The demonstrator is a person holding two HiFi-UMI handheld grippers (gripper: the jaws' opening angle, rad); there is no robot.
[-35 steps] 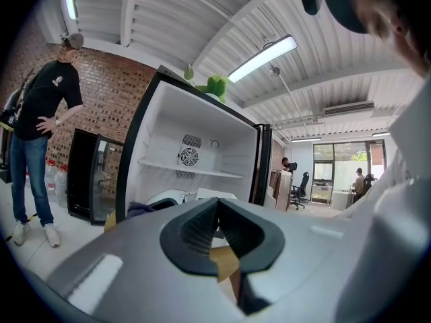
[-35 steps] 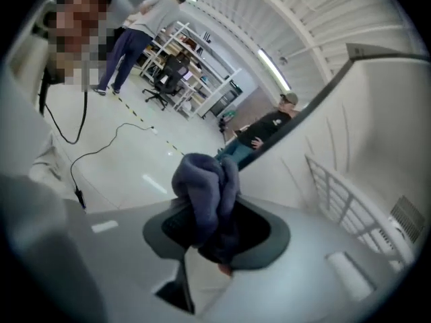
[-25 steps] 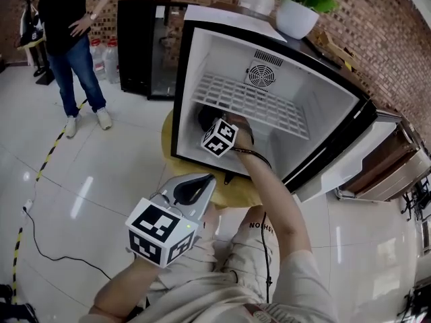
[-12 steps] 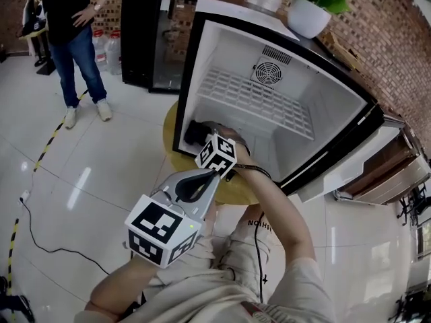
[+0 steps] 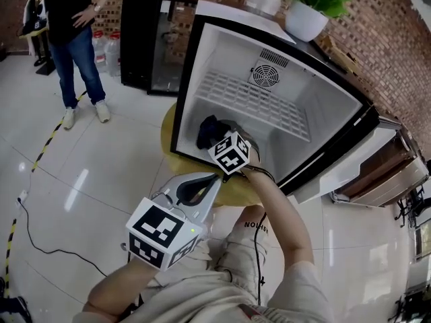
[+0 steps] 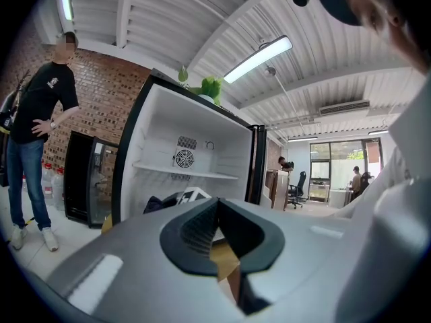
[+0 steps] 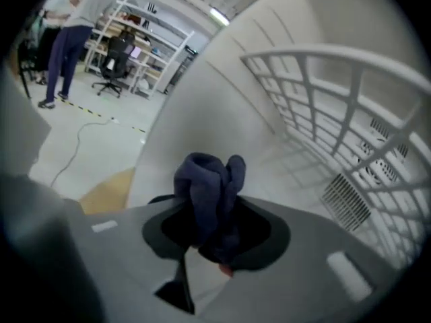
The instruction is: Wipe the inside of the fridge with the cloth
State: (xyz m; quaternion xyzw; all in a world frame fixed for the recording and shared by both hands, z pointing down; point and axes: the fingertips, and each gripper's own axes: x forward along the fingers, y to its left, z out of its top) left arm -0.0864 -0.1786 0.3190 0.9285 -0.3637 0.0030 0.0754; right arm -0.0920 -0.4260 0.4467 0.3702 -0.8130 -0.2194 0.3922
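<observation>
Dark blue cloth (image 7: 207, 190) inside open white fridge (image 5: 222, 52).
My right gripper (image 5: 217, 138) clamps it; at 6 o'clock, my left gripper's (image 6: 217, 237) jaws are together, empty.

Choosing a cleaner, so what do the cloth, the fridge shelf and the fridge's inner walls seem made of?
The cloth: dark blue soft fabric, bunched in limp folds, possibly microfibre. The shelf: white coated wire, an open grid. The inner walls: smooth matte white, likely plastic.
</observation>
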